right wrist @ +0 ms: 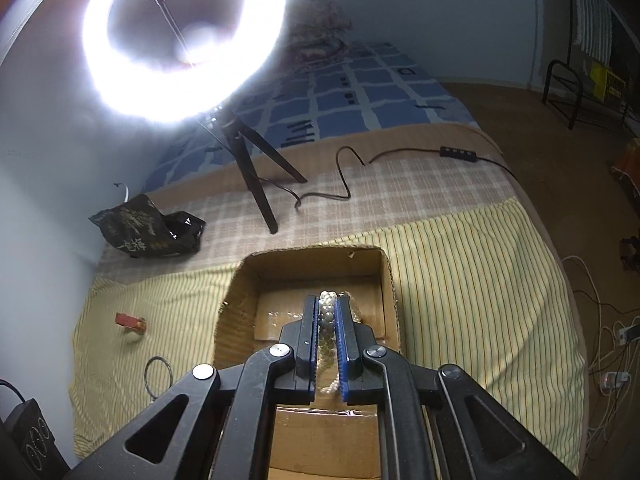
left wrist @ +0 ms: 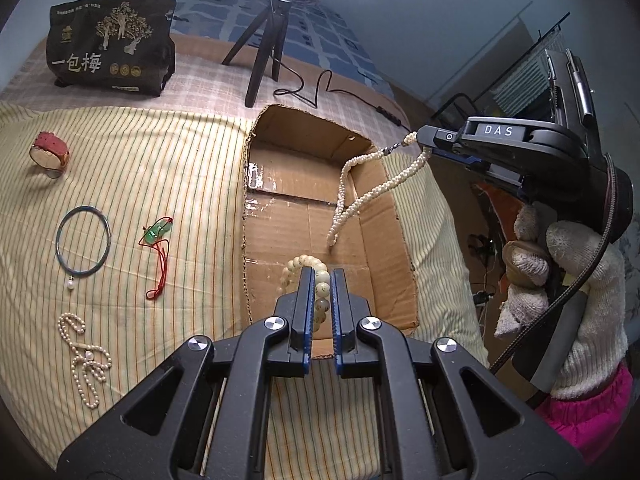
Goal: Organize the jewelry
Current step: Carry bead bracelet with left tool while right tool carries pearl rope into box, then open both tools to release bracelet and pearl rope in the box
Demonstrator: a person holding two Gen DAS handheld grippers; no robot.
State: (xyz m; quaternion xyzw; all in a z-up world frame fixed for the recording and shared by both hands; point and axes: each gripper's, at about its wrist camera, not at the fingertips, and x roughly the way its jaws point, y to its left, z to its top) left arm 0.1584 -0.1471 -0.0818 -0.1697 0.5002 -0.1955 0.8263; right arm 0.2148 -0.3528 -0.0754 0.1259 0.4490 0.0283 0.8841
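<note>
Spreading across most of both views is a bed with a yellow striped cloth (left wrist: 132, 184), and sunk into it at the centre of the frame sits an open cardboard box (left wrist: 316, 216), its floor bare apart from shiny tape.

At the right edge of the left wrist view, a gloved hand (left wrist: 568, 292) carries the right gripper (left wrist: 420, 138), whose jaws are pinched tight on a pearl necklace (left wrist: 352, 192); the rope of pearls hangs in a loop over the box, its low end near the floor but, as far as I can tell, not resting on it. In the right wrist view the same pearls show squeezed between the blue pads at lower centre.

At the bottom centre, the left gripper (left wrist: 320, 280) is clamped nearly closed on a bead bracelet (left wrist: 308, 276) of cream beads, held over the near end of the box.

Left of the box on the cloth lie, from upper left downward, a red watch (left wrist: 50, 154), a thin bangle (left wrist: 83, 240) with a small pearl drop, a green pendant (left wrist: 158, 234) on red cord, and a second pearl string (left wrist: 86, 356) at lower left.

The step in hand looks like dropping both held pieces into the box. The next move calls for lowering each piece until it settles, then letting the jaws part so nothing snags on the box wall.
</note>
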